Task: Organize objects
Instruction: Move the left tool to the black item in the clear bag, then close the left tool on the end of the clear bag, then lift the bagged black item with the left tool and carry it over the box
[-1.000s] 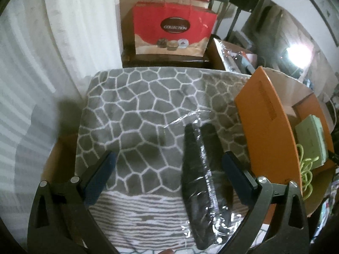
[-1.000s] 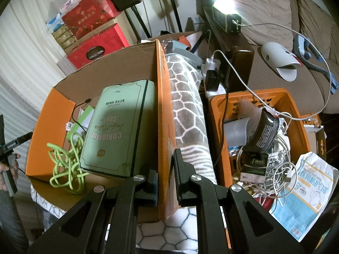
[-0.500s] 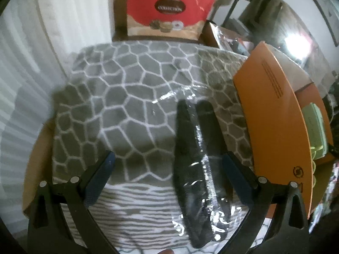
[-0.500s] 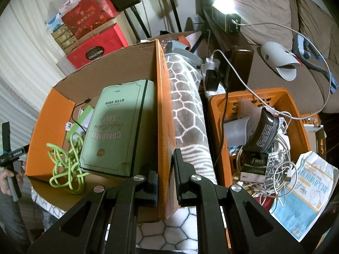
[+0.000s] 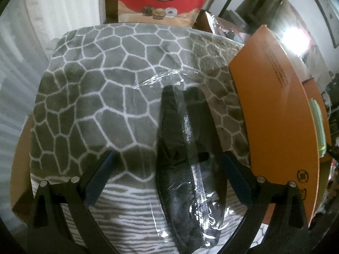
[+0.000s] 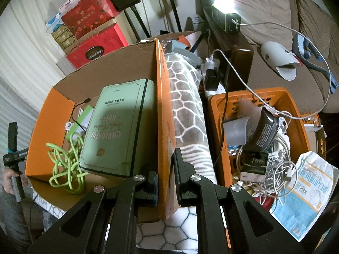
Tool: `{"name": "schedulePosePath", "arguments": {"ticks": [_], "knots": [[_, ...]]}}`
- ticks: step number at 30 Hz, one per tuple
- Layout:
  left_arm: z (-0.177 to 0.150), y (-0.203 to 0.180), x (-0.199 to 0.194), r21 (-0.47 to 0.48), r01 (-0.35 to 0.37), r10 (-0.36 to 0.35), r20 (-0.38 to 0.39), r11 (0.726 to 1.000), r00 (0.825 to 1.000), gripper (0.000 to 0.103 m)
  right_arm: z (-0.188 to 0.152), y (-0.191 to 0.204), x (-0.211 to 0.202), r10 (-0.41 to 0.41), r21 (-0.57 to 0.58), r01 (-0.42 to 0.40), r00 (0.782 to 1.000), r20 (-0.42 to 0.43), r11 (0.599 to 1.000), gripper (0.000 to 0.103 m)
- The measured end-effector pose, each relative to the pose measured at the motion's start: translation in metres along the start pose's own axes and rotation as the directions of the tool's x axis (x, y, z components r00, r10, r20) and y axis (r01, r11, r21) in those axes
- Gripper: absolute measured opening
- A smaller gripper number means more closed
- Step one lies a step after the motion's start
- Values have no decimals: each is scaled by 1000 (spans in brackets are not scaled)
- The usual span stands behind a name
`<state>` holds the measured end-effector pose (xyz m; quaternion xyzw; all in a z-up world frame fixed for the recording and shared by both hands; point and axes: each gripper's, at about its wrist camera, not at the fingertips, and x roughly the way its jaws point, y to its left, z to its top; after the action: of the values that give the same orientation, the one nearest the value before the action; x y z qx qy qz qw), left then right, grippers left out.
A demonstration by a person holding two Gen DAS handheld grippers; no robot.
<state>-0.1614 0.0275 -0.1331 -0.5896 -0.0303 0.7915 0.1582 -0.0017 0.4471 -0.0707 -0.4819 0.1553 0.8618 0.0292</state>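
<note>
Since a second ago the left gripper (image 5: pixel 167 169) has sunk closer to the plush grey blanket (image 5: pixel 101 89), jaws wide apart over the black item in crinkly clear wrap (image 5: pixel 186 169) lying there, bare blanket to its left. The right gripper (image 6: pixel 165 173) stays clamped on the orange cardboard box (image 6: pixel 162 105) wall.

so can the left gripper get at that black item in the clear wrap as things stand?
Probably yes. The left gripper is open, its fingers straddling the wrapped black item on the grey blanket, nothing between. The orange box flap stands close beside it.
</note>
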Motion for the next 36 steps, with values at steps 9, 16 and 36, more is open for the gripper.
{"name": "schedulePosePath", "arguments": {"ticks": [9, 16, 36], "knots": [[0, -9, 0, 24, -26, 25, 18, 999, 1000, 57, 0, 0, 0, 0, 1, 0, 1000, 0, 1000, 10], [0, -29, 1, 73, -28, 26, 30, 997, 999, 22, 1, 0, 0, 0, 1, 0, 1000, 0, 1000, 10], [26, -35, -83, 46, 58, -68, 239, 997, 969, 3, 0, 0, 0, 0, 1, 0, 1000, -1, 1000, 11]]}}
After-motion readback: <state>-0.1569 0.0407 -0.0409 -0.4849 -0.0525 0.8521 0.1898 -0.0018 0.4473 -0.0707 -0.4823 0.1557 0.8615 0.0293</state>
